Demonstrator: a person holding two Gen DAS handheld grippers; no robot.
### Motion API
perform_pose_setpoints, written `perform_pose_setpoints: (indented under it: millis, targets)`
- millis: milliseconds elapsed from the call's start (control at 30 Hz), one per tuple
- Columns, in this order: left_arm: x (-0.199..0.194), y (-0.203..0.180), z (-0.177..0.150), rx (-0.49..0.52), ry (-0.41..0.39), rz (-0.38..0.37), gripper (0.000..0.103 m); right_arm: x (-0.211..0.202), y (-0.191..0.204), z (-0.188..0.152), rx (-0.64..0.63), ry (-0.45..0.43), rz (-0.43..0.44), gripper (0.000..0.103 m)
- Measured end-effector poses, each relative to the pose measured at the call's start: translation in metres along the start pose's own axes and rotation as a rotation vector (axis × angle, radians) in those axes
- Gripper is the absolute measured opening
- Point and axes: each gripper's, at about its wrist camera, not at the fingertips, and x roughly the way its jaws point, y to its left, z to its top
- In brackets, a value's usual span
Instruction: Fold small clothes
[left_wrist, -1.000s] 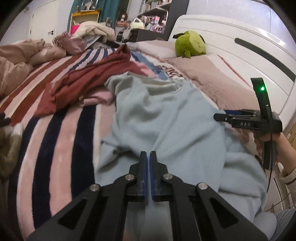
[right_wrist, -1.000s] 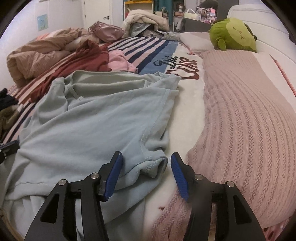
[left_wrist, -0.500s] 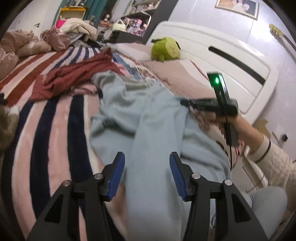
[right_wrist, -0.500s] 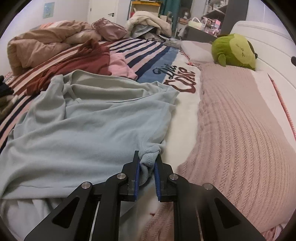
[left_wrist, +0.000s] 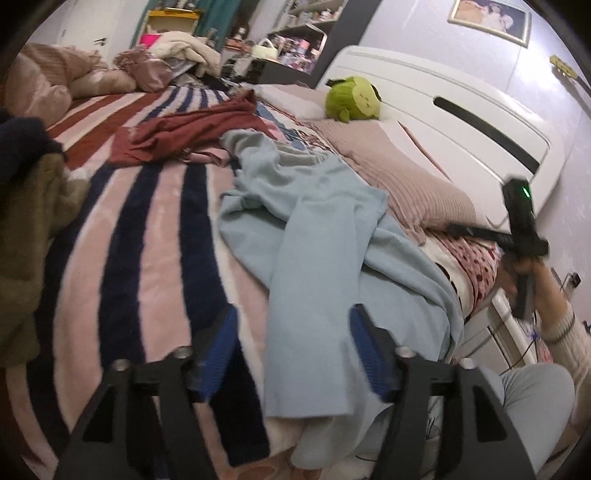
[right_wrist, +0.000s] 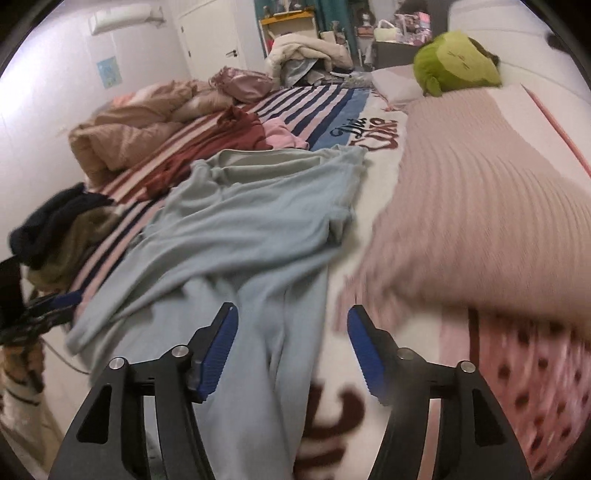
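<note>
While the light blue garment (left_wrist: 317, 236) lies rumpled lengthwise on the striped blanket (left_wrist: 155, 229) of the bed, beside the pink knitted pillow (right_wrist: 480, 206), both grippers stand above its near end. Left gripper (left_wrist: 291, 350): jaws opening, fabric below the gap, pads clear of it. Right gripper (right_wrist: 291, 343): jaws opening, nothing gripped. A dark red garment (left_wrist: 192, 133) lies farther up the bed.

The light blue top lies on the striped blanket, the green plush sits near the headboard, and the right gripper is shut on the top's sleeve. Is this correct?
Not quite. The right gripper is not shut on the sleeve: the right wrist view shows its jaws apart and opening, pressing nothing, above the top. The rest holds: the top lies on the striped blanket, and the plush sits near the headboard.
</note>
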Motion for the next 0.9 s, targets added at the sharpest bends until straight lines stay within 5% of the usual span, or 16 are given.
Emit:
perform_pose_setpoints:
  millis: [167,400,600,833,900]
  targets:
    - [-0.010,0.002,-0.013,-0.061,-0.020,0.058,0.081,-0.023,-0.005,-0.044,0.001,0.013,0.010,0.059]
    - [-0.013,0.003,-0.043,-0.105,0.032,0.071,0.081,-0.031,-0.012,-0.095,0.094,0.069,0.119,0.059]
    - [-0.007,0.003,-0.075,-0.152,0.109,-0.077,0.076,-0.015,-0.011,-0.134,0.158,0.144,0.187,0.059]
    - [0.027,-0.019,-0.095,-0.157,0.165,-0.132,0.065,0.003,-0.001,-0.134,0.151,0.137,0.273,0.060]
    - [0.034,-0.025,-0.096,-0.163,0.158,-0.134,0.062,0.004,0.007,-0.131,0.132,0.130,0.314,0.050]
